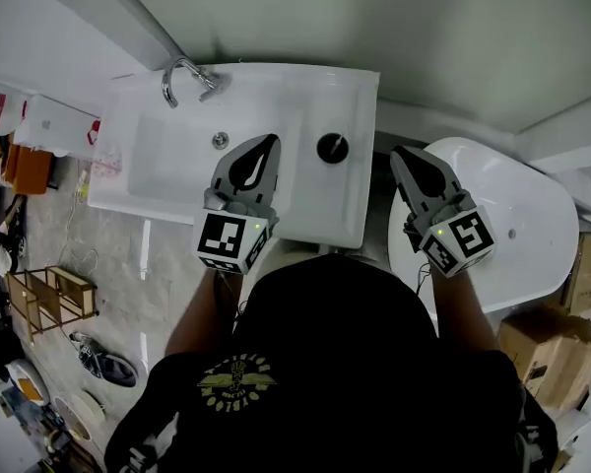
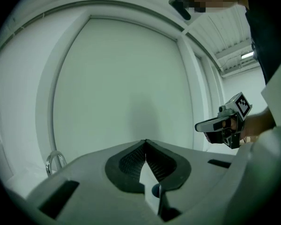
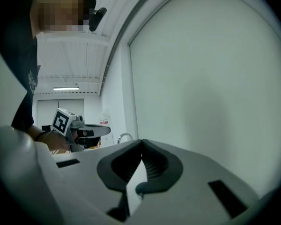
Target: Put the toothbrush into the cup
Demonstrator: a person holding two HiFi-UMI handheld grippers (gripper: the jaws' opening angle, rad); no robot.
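Observation:
In the head view a white sink (image 1: 177, 170) with a chrome faucet (image 1: 182, 75) stands against the wall. A dark round cup (image 1: 332, 147), seen from above, sits on the sink's right ledge. No toothbrush shows in any view. My left gripper (image 1: 272, 139) hovers over the sink just left of the cup, jaws closed tip to tip and empty. My right gripper (image 1: 398, 151) is held right of the sink, also shut on nothing. Both gripper views face a pale wall; the left gripper (image 2: 145, 141) and right gripper (image 3: 141, 141) each show meeting tips.
A white rounded fixture (image 1: 532, 215) lies to the right of the sink, with a cardboard box (image 1: 544, 348) beside it. On the floor at left are a wooden rack (image 1: 54, 299) and shoes (image 1: 103, 363). The wall rises directly behind the sink.

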